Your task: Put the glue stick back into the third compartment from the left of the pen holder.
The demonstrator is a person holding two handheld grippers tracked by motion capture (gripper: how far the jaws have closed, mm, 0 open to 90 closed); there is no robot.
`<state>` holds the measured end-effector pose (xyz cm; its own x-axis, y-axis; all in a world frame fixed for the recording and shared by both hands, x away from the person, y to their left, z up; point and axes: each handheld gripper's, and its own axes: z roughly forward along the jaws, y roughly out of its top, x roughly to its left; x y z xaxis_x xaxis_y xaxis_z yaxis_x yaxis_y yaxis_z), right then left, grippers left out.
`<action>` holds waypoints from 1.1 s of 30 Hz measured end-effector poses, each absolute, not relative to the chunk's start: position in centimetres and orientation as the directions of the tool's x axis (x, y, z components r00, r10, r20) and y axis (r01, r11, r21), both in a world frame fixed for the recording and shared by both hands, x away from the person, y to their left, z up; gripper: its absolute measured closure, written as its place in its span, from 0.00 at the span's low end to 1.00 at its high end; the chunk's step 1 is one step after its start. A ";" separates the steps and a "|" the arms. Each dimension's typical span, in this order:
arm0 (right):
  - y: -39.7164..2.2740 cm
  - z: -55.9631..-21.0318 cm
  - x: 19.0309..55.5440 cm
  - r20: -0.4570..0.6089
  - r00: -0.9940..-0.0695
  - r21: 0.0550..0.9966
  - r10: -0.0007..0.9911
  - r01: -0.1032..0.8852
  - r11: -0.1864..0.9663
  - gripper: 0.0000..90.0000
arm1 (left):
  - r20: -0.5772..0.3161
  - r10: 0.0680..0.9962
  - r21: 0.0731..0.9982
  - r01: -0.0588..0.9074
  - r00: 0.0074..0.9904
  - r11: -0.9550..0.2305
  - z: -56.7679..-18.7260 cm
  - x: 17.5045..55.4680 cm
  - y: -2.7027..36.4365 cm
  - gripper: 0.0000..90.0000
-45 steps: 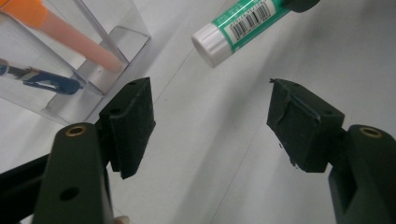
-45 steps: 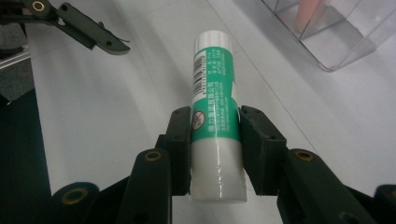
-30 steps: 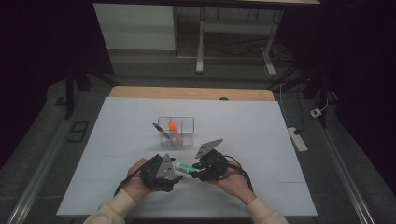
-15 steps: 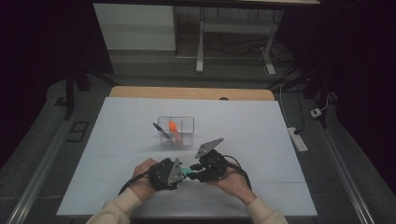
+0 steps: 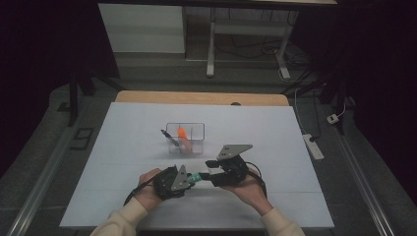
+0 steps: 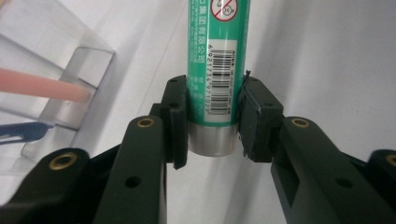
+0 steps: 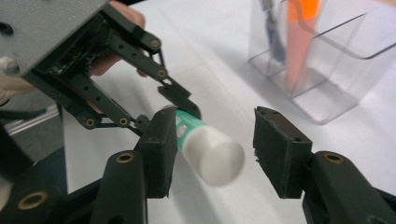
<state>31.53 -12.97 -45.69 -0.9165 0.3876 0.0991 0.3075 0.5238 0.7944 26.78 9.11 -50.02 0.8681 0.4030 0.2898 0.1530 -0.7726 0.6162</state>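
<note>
- Bench (image 5: 123, 196) in front of you carries a clear organiser box (image 5: 186, 139) just beyond your grippers, holding an orange pen (image 5: 182, 133) and a dark blue pen (image 5: 169, 137); nothing stands between the box and your hands.
- Your left gripper (image 5: 192, 179) has just been closing, and its jaws now clamp the green tube (image 6: 217, 60) near its grey end.
- Your right gripper (image 5: 210, 169) has just been opening: its jaws stand apart around the tube's white cap (image 7: 215, 156), which touches one pad while the other stands clear.
</note>
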 end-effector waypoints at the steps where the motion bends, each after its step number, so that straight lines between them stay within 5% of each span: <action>1: -13.2 -45.6 31.5 0.096 -0.913 0.800 0.396 0.307 0.515 0.53 | 0.288 0.411 0.622 0.157 0.865 -0.767 -50.0 26.8 9.2 0.73; 22: -14.6 -45.7 31.6 0.091 -0.887 0.865 0.452 0.296 0.406 0.40 | 0.154 0.552 0.748 0.268 0.820 -0.607 -49.4 27.8 11.2 0.73; 33: -14.1 -46.6 31.7 0.134 -0.886 0.871 0.445 0.320 0.374 0.37 | 0.117 0.554 0.786 0.264 0.825 -0.559 -49.3 27.6 10.9 0.73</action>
<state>31.65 -14.15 -46.65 -0.8856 0.4445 0.1344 0.3198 0.3739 0.8706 27.55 10.89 -49.32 0.8246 0.5535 0.1166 0.2643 -0.5592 0.7858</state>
